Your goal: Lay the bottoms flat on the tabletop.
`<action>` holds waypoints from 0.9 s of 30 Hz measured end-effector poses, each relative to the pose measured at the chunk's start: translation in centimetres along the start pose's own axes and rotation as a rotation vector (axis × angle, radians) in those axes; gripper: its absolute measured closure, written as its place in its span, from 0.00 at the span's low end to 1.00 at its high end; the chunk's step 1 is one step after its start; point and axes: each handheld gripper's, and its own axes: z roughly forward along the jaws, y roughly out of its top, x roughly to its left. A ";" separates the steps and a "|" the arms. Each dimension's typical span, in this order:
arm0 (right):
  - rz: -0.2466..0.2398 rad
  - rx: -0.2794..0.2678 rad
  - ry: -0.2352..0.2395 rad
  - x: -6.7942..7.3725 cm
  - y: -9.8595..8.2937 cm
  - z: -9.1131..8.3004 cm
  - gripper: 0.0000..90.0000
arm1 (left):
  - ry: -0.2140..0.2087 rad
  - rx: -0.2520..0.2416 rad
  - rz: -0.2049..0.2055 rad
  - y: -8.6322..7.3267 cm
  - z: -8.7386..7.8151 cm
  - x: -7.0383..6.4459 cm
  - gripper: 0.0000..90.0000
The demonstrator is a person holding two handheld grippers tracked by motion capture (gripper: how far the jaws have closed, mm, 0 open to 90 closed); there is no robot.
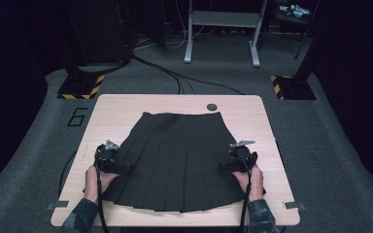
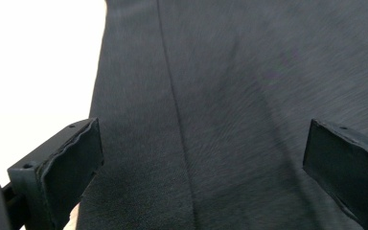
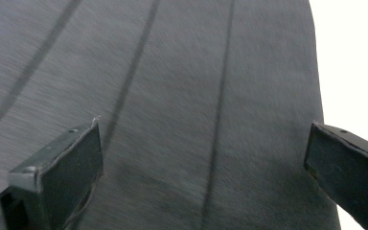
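A black pleated skirt (image 1: 177, 155) lies flat on the wooden table (image 1: 252, 109), waistband at the far side, hem toward the person. My left gripper (image 1: 125, 168) hovers at the skirt's left edge, jaws open and pointing inward. In the left gripper view the dark fabric (image 2: 220, 96) lies between the wide-apart jaws (image 2: 201, 177), with the skirt's edge near the left jaw. My right gripper (image 1: 222, 167) sits at the skirt's right edge, also open. Pleat lines cross the cloth (image 3: 172, 96) in the right gripper view, where nothing is pinched between the jaws (image 3: 203, 177).
A small dark round disc (image 1: 211, 107) sits on the table just beyond the waistband. Bare tabletop flanks the skirt on both sides. Cables (image 1: 175, 75), a metal stand (image 1: 222, 29) and striped floor bases (image 1: 80, 87) lie beyond the table.
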 end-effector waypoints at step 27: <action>0.057 -0.002 -0.041 -0.5 -2.3 -0.3 0.00 | 0.072 -0.049 -0.078 -2.4 0.6 -0.7 0.00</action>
